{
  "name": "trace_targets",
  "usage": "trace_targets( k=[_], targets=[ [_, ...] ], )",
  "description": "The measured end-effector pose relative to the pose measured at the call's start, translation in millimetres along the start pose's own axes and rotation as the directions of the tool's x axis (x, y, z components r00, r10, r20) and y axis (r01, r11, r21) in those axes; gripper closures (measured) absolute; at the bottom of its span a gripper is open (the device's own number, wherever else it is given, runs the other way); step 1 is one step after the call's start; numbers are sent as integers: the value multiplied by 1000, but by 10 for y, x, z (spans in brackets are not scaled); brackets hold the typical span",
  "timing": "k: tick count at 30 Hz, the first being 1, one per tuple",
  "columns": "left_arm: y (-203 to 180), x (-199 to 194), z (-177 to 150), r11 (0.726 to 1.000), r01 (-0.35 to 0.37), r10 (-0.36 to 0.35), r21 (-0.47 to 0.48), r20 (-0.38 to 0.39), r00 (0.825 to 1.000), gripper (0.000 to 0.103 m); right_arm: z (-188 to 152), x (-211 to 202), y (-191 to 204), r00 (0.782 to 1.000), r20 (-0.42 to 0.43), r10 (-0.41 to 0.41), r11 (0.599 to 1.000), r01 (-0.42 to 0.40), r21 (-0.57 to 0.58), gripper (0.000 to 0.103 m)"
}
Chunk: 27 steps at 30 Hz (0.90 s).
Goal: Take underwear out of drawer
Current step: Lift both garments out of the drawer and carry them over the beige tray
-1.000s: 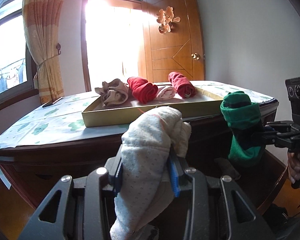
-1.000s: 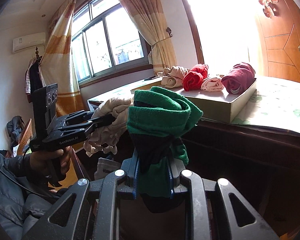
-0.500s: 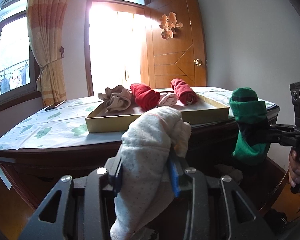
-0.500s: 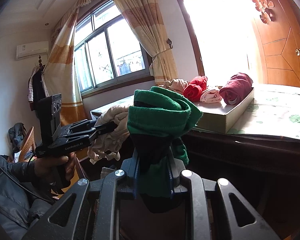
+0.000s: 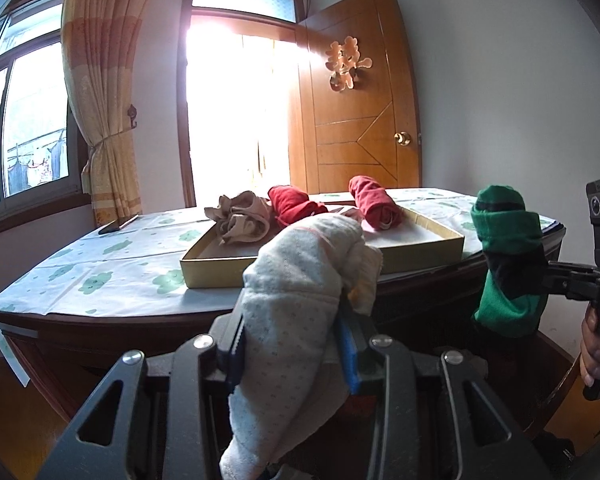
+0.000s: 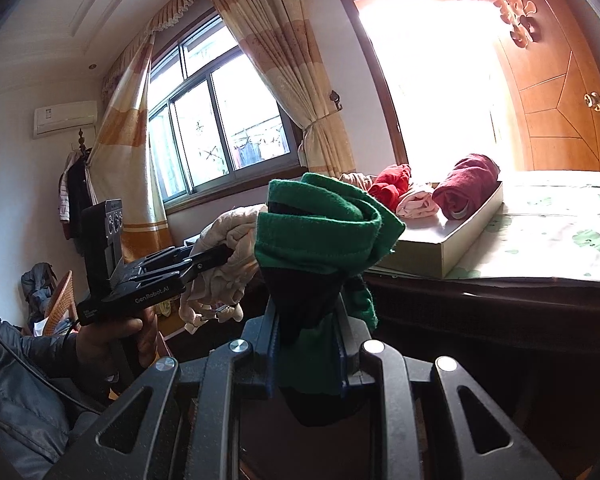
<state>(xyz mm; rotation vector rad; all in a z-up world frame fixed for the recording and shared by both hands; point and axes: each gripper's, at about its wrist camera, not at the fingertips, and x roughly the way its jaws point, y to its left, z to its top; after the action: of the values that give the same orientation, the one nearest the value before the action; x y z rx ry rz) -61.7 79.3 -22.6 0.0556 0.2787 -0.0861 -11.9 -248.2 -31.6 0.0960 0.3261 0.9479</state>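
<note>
My left gripper is shut on a rolled cream dotted underwear, held in the air in front of the table edge. My right gripper is shut on a green and dark rolled underwear. In the left wrist view the right gripper holds that green roll at the right. In the right wrist view the left gripper holds the cream bundle at the left. No drawer is clearly in view.
A shallow cardboard tray on the cloth-covered wooden table holds a beige bundle, a red roll, a dark red roll and a pink piece. A wooden door and curtain stand behind.
Both grippers have tipped upward a little, so the table and tray sit lower in both views. Each still holds its bundle as before.
</note>
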Motion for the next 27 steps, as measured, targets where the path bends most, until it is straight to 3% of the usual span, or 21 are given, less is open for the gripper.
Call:
trace_targets(
  k=[27],
  targets=[
    [-68,171,451,999,49,-49,5,-20,999,66,468,-31,113,1000,26,0,1000,-1,16,79]
  ],
)
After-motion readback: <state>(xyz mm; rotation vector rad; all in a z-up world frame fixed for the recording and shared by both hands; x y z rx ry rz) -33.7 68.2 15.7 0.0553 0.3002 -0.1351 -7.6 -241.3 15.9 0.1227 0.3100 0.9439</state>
